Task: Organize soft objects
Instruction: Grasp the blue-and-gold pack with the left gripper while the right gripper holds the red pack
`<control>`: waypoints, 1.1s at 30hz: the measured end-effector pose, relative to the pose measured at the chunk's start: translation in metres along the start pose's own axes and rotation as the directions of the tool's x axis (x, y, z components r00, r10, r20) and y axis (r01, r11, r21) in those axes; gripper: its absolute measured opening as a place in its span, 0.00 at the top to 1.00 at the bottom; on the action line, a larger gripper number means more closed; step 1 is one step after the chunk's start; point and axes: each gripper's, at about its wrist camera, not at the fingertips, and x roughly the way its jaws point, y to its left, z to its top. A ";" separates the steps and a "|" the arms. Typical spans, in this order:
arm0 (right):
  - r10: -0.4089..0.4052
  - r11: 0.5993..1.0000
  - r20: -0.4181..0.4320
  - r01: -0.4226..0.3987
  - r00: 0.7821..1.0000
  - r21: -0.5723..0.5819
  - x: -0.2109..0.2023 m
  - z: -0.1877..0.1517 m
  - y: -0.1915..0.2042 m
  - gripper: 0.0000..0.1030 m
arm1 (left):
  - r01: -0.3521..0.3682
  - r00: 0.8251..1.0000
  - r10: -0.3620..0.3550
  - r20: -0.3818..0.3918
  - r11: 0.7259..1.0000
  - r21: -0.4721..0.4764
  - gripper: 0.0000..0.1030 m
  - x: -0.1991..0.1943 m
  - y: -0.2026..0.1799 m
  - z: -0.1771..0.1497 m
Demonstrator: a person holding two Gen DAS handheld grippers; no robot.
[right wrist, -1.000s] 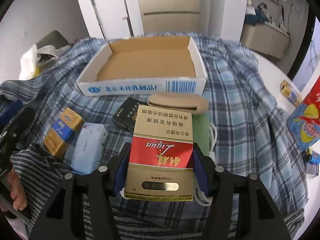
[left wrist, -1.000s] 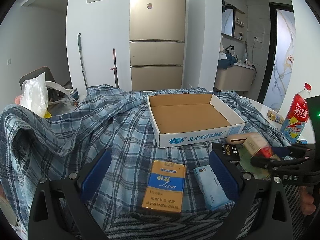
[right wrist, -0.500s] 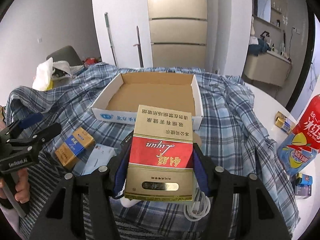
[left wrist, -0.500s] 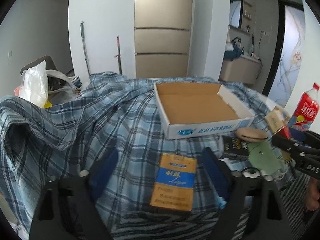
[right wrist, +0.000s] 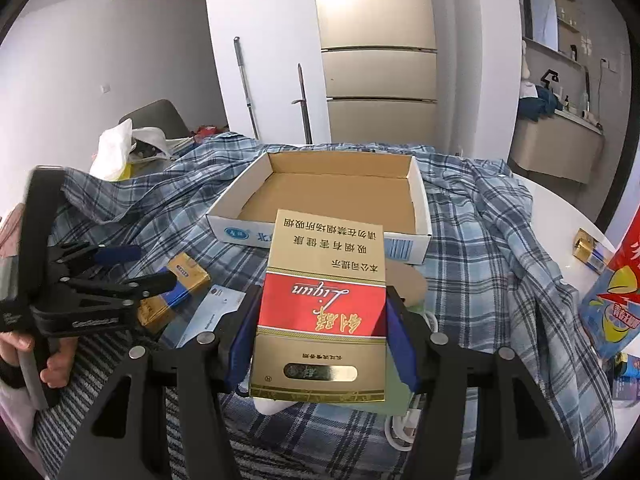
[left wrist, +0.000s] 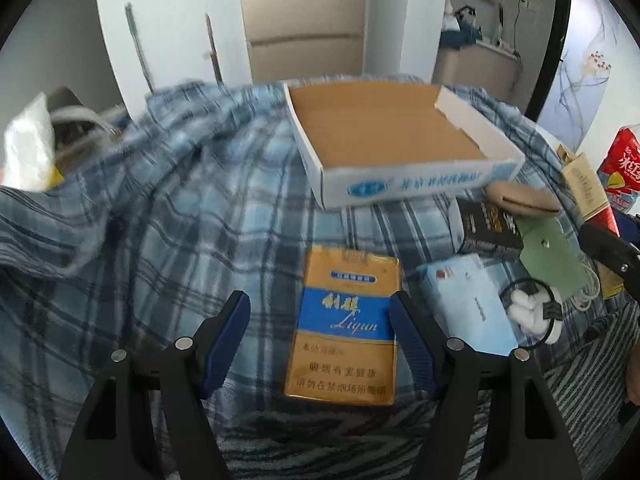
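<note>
The red pack, light and crushable, sat clamped by its long sides in the right gripper. The left gripper gaped wide over the orange pack, probably best pinched across its stiffer edges.

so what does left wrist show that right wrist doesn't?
Left wrist only: black box and green pouch, clear of any occlusion, beside the blue tissue pack.
Right wrist only: right gripper shut on the red-and-gold pack; white table edge.
Both: empty cardboard tray, orange-and-blue pack between the open left gripper fingers, plaid cloth.
</note>
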 end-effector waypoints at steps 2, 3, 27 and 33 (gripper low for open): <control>0.004 1.000 -0.002 -0.004 1.000 0.001 0.000 -0.001 -0.001 0.45 | 0.001 1.000 -0.001 -0.006 1.000 0.005 0.28 0.001 -0.001 -0.001; 0.003 1.000 -0.004 -0.003 1.000 0.002 0.000 -0.001 -0.002 0.44 | -0.002 1.000 0.002 -0.008 1.000 0.015 0.28 0.001 -0.003 -0.002; -0.013 1.000 0.003 0.013 1.000 0.015 0.000 -0.003 -0.006 0.44 | -0.005 0.964 -0.022 0.264 0.995 0.103 0.83 -0.053 -0.019 -0.008; -0.050 0.999 0.150 0.050 0.987 0.002 -0.032 0.001 -0.002 0.44 | -0.055 0.874 -0.014 0.485 0.990 0.128 0.83 -0.095 -0.029 -0.019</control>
